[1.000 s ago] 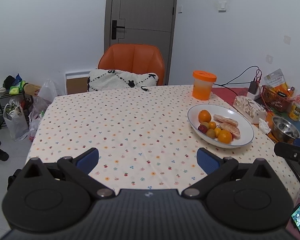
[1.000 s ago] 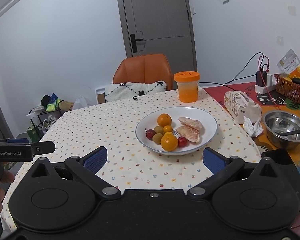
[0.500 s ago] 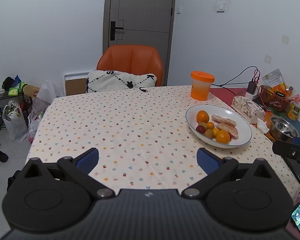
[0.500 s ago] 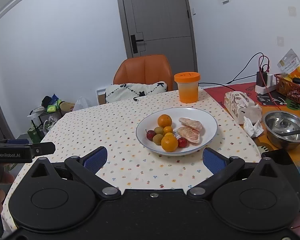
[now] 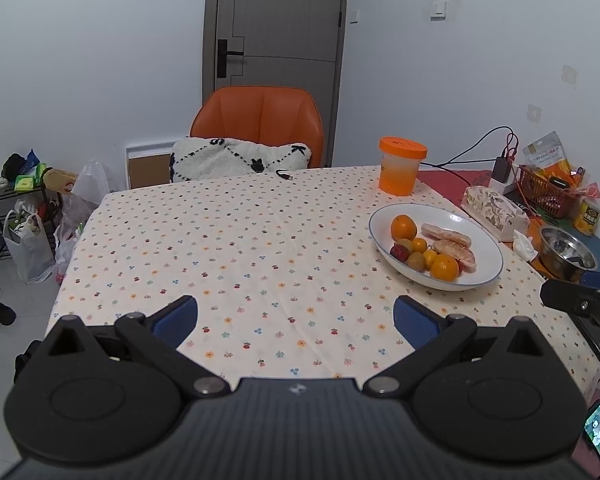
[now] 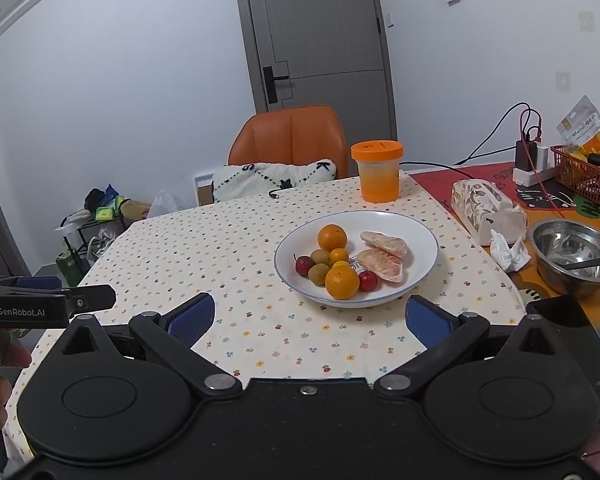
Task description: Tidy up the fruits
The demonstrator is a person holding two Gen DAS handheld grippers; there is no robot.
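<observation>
White plate (image 6: pixel 420 236) gathers all the fruit (image 6: pixel 342 282); I hold both tongs, left (image 5: pixel 296 314) and right (image 6: pixel 308 318), spread and empty, short of it.

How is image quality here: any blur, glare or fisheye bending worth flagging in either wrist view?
Left wrist view: sharp, evenly lit, fruit plate clear; dark vignette in the corners. Right wrist view: also sharp; the door bows from fisheye distortion, and the steel bowl shows mild glare. Shadows are soft in both.
</observation>
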